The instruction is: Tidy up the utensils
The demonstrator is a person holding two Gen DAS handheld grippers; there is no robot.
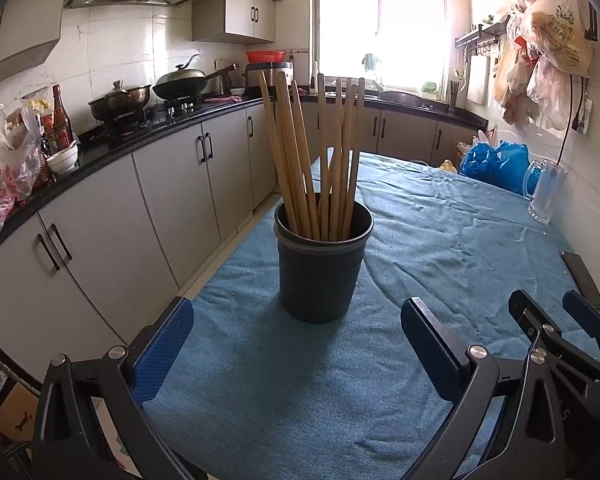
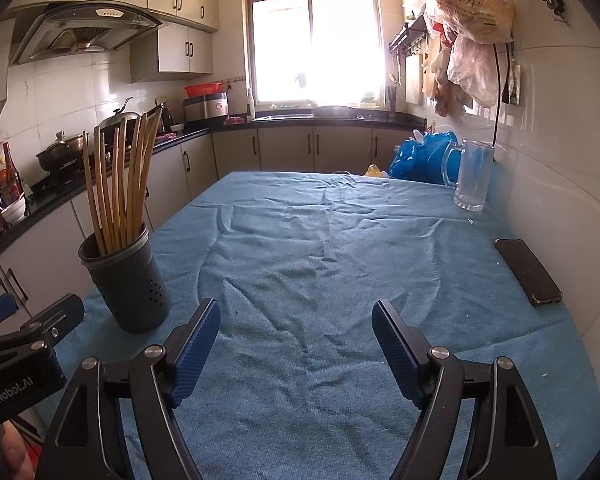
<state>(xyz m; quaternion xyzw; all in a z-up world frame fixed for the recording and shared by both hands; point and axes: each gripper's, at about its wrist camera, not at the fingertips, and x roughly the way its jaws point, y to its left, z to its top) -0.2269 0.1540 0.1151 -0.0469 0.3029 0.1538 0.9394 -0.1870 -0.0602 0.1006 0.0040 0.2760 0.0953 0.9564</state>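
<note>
A dark grey utensil holder (image 1: 320, 272) stands upright on the blue tablecloth (image 1: 440, 232), with several wooden chopsticks (image 1: 320, 152) leaning in it. My left gripper (image 1: 296, 336) is open just short of the holder, nothing between its blue pads. In the right wrist view the same holder (image 2: 128, 280) and chopsticks (image 2: 120, 184) stand at the left. My right gripper (image 2: 296, 332) is open over bare cloth, to the right of the holder, with nothing in it. The right gripper's fingers (image 1: 536, 320) show at the lower right of the left wrist view.
A black phone (image 2: 528, 272) lies near the table's right edge by the tiled wall. A glass mug (image 2: 472, 176) and a blue plastic bag (image 2: 424, 156) sit at the far right corner. Kitchen cabinets and a stove with pots (image 1: 140, 96) run along the left.
</note>
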